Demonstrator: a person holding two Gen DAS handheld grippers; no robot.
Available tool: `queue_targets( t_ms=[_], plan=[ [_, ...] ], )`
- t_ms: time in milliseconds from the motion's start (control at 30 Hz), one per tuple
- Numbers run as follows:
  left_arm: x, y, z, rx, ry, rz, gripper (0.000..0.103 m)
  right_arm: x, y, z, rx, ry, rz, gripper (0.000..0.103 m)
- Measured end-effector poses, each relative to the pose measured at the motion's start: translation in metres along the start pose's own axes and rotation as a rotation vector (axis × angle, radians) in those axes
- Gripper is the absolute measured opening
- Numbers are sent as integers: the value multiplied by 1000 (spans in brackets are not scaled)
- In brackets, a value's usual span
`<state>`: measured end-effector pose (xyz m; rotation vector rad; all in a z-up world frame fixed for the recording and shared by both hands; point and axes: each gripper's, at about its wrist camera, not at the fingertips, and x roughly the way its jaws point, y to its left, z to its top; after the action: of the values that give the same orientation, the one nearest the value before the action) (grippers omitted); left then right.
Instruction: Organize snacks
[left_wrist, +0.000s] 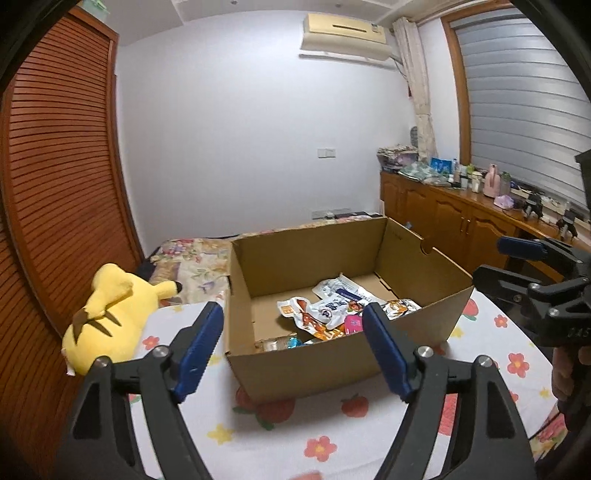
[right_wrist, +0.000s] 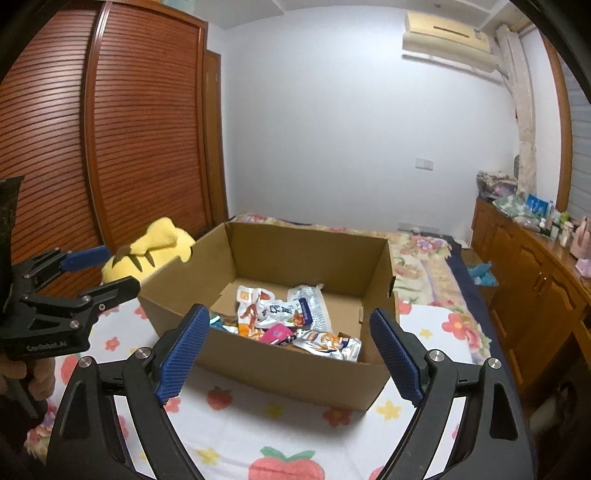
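An open cardboard box stands on the flowered bedsheet; it also shows in the right wrist view. Several snack packets lie in a loose pile on its floor, seen too in the right wrist view. My left gripper is open and empty, held in front of the box's near wall. My right gripper is open and empty, also in front of the box. The right gripper shows at the right edge of the left wrist view, and the left gripper at the left edge of the right wrist view.
A yellow plush toy lies left of the box, near the louvred wardrobe doors. A wooden cabinet with bottles and clutter runs along the right wall. The white sheet with fruit print spreads in front of the box.
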<state>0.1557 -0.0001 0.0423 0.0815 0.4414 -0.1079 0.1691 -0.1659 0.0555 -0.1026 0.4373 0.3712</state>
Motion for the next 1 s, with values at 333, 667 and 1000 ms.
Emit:
queue_targets(
  t_ms=[333, 667, 1000],
  plan=[
    [-37, -4, -6, -40, -14, 27, 79, -46, 17, 0, 9, -84, -44, 103],
    [-77, -7, -7, -48, -45, 30, 79, -78, 24, -10, 29, -100, -80, 103],
    [-100, -11, -14, -54, -52, 18, 79, -108, 27, -15, 49, -125, -115, 103]
  ],
)
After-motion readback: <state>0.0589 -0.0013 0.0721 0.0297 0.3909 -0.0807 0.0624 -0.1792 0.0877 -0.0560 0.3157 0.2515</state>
